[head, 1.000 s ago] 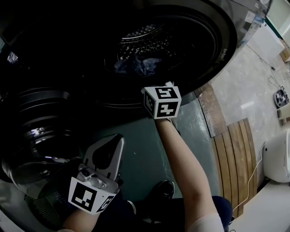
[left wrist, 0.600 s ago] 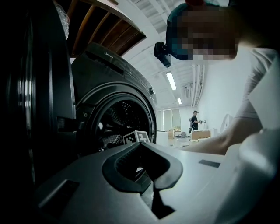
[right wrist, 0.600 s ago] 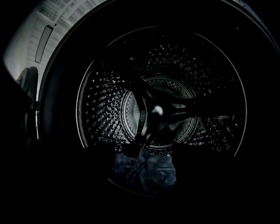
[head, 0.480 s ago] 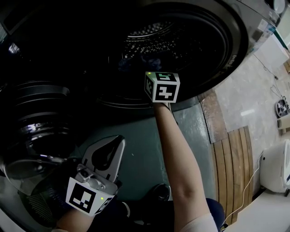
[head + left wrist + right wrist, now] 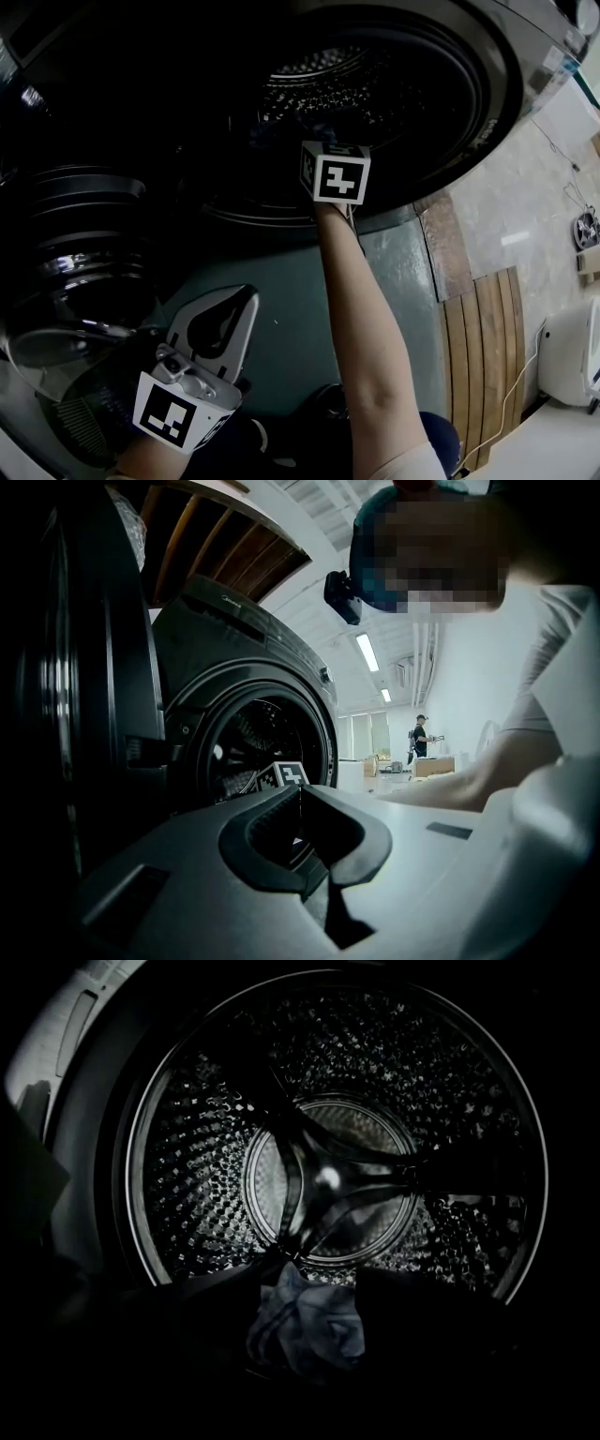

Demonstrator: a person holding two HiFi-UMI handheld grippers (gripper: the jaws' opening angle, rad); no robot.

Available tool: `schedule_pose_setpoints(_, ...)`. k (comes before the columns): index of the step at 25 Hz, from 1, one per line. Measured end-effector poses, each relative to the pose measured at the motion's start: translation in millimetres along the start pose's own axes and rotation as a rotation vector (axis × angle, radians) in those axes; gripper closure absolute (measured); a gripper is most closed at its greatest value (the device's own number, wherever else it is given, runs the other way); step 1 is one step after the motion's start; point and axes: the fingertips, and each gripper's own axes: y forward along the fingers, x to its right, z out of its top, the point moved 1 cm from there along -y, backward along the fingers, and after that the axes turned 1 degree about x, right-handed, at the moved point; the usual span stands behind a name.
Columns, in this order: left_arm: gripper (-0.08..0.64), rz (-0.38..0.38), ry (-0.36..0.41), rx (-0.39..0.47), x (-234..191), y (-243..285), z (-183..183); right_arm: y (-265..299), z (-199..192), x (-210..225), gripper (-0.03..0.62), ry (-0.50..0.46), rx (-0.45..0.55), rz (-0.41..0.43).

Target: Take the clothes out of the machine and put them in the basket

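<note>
Mid-grab: right tool (image 5: 307, 1346) jaws just closing round the blue cloth (image 5: 305, 1321) at 6 o'clock in the drum (image 5: 187, 1194), not pinched yet, so squeeze then pull; left tool (image 5: 239, 305) clenched empty.

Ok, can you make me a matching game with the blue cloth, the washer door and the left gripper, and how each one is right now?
Things:
1. blue cloth
2. washer door
3. left gripper

States:
A. swung open
B. shut, with nothing in it
C. lying at the bottom of the drum

Pairs: 1-C, 2-A, 3-B
</note>
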Motion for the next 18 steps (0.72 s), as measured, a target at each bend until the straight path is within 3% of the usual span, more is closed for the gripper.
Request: schedule_pose_setpoints(18, 0.538, 0.015, 0.015, -0.018, -7.5, 1.3, -5.9, 7.1, -7.5, 1.4, 0.488, 0.003, -0.061, -0.023)
